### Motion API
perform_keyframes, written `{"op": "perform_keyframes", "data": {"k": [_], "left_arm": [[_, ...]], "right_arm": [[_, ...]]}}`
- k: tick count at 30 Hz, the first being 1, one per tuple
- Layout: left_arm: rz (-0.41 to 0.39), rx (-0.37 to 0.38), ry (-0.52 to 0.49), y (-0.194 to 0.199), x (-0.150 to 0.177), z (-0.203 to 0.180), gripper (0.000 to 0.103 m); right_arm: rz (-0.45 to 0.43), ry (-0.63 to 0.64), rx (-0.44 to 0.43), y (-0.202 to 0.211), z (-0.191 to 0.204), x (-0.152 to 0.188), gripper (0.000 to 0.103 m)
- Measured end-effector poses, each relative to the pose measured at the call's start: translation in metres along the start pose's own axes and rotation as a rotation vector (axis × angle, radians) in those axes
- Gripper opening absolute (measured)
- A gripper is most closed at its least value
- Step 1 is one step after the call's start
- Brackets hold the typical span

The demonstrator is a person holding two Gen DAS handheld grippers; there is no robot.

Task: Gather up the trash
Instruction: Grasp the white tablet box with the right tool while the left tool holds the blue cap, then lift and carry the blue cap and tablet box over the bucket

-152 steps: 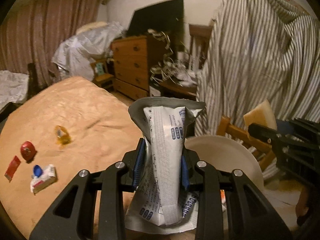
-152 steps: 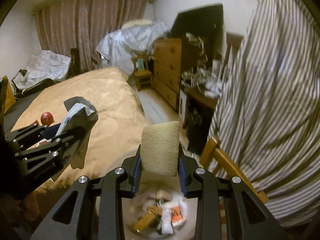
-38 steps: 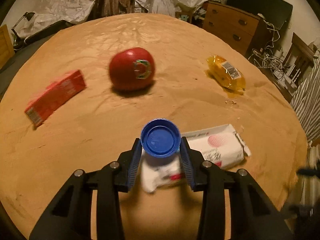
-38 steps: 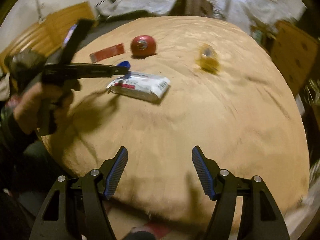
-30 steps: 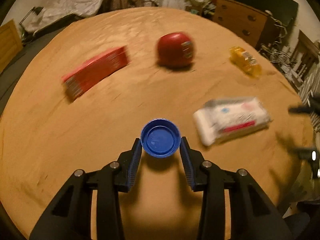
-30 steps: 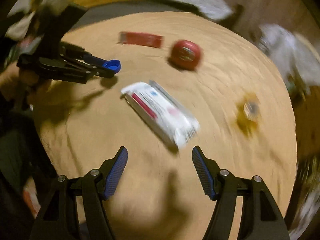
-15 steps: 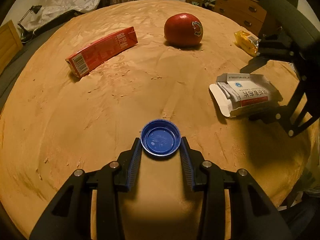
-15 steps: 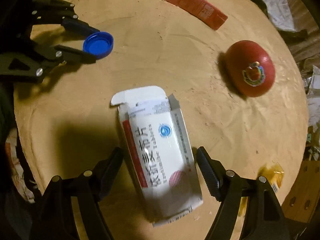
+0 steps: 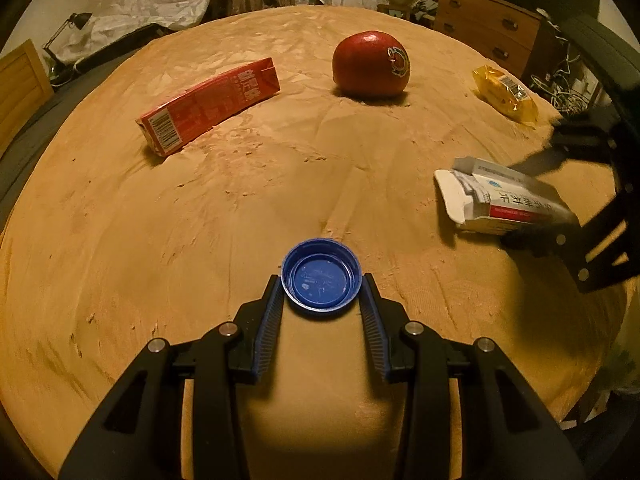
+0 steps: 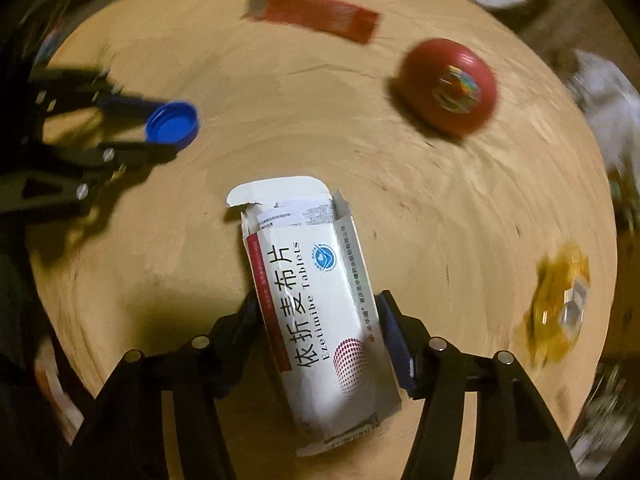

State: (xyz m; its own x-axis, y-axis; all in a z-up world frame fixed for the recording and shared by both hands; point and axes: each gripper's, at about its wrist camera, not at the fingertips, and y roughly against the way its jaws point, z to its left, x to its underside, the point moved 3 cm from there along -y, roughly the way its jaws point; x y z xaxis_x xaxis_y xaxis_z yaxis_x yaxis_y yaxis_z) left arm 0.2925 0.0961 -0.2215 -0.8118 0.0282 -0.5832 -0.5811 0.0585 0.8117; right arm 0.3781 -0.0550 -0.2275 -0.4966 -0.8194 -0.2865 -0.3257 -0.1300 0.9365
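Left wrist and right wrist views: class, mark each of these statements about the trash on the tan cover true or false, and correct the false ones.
1. The left gripper holds a blue bottle cap. True.
2. The tablet box is sealed at both ends. False: its far end flap is open, with a paper leaflet showing.
3. The tablet box lies between the right gripper fingers. True; the jaws are closing on it.
4. The red carton stands upright. False: it lies on its side.
5. The yellow wrapper rests on top of the red ball. False: they lie apart on the tan cover.
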Motion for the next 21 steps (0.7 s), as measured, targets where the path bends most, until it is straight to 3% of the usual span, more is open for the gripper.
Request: {"op": "perform_keyframes", "data": {"k": [7, 13, 21], "left_arm": [[-0.024, -0.006, 0.033, 0.009, 0.006, -0.001, 0.038], [-0.080, -0.022, 0.049, 0.032, 0.006, -0.008, 0.038], [-0.243, -0.080, 0.045, 0.090, 0.001, -0.040, 0.038]], "right_arm": [[-0.170, -0.250, 0.011, 0.034, 0.004, 0.035, 0.057], [-0.347, -0.450, 0.078, 0.063, 0.023, 0.068, 0.056], [-0.545, -0.603, 0.224, 0.114, 0.049, 0.089, 0.056]]}}
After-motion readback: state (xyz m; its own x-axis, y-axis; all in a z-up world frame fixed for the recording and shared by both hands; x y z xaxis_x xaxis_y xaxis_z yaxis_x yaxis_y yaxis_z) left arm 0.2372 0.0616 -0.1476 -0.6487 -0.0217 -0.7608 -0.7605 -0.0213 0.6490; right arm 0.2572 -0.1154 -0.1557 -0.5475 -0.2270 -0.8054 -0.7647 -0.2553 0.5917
